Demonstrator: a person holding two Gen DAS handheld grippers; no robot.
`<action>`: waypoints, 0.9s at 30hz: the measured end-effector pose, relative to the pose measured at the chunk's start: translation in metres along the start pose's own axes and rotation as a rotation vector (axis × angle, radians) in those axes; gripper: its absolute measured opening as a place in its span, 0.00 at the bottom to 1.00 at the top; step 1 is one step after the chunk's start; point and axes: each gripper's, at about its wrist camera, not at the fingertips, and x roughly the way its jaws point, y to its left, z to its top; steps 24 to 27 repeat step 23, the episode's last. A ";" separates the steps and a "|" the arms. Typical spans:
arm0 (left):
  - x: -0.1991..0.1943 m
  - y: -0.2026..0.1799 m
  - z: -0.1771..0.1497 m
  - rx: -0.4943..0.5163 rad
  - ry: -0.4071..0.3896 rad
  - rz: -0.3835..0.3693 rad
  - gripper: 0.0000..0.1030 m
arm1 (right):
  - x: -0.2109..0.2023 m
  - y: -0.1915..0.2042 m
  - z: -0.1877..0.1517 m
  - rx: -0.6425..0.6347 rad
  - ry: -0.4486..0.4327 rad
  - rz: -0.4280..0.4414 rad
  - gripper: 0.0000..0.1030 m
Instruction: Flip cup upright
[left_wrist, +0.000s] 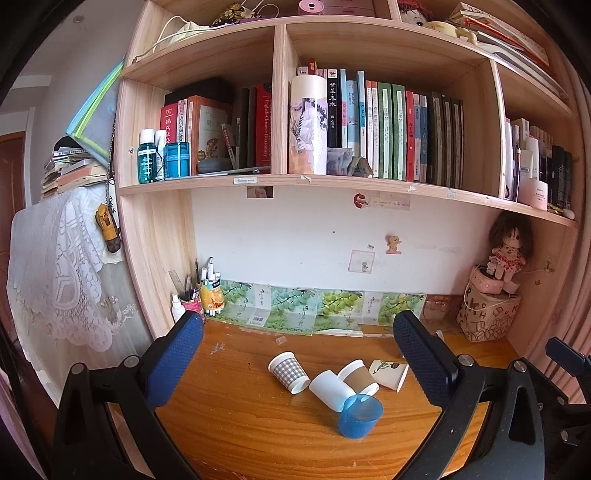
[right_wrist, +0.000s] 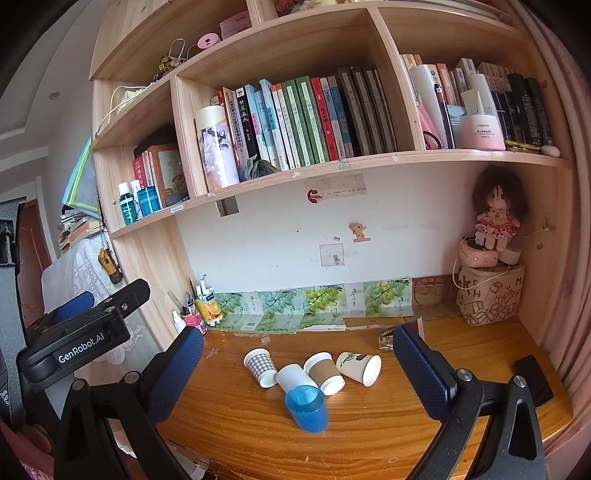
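Several cups lie on their sides on the wooden desk (left_wrist: 240, 424): a grey checked paper cup (left_wrist: 289, 372) (right_wrist: 260, 367), a plain white cup (left_wrist: 330, 389) (right_wrist: 293, 376), a brown-sleeved cup (left_wrist: 359, 377) (right_wrist: 324, 373) and a leaf-print cup (left_wrist: 388, 373) (right_wrist: 360, 364). A blue plastic cup (left_wrist: 359, 415) (right_wrist: 307, 408) stands upright in front of them. My left gripper (left_wrist: 297, 365) is open and empty, held above the desk short of the cups. My right gripper (right_wrist: 297, 369) is open and empty too, likewise short of them.
A bookshelf full of books rises behind the desk. A pen holder (left_wrist: 205, 295) stands at the back left, a patterned bag with a doll (right_wrist: 491, 295) at the back right. A black phone (right_wrist: 532, 380) lies on the right. The left gripper's body (right_wrist: 81, 339) shows at left.
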 end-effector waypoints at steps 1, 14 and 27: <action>0.000 0.000 0.000 0.000 0.002 -0.001 1.00 | 0.001 0.000 0.000 0.000 0.005 0.001 1.00; 0.002 0.000 -0.001 -0.003 0.019 -0.005 1.00 | 0.005 0.003 0.000 -0.001 0.033 0.023 1.00; 0.002 0.001 -0.002 -0.007 0.019 -0.004 1.00 | 0.007 0.007 -0.002 0.000 0.040 0.027 1.00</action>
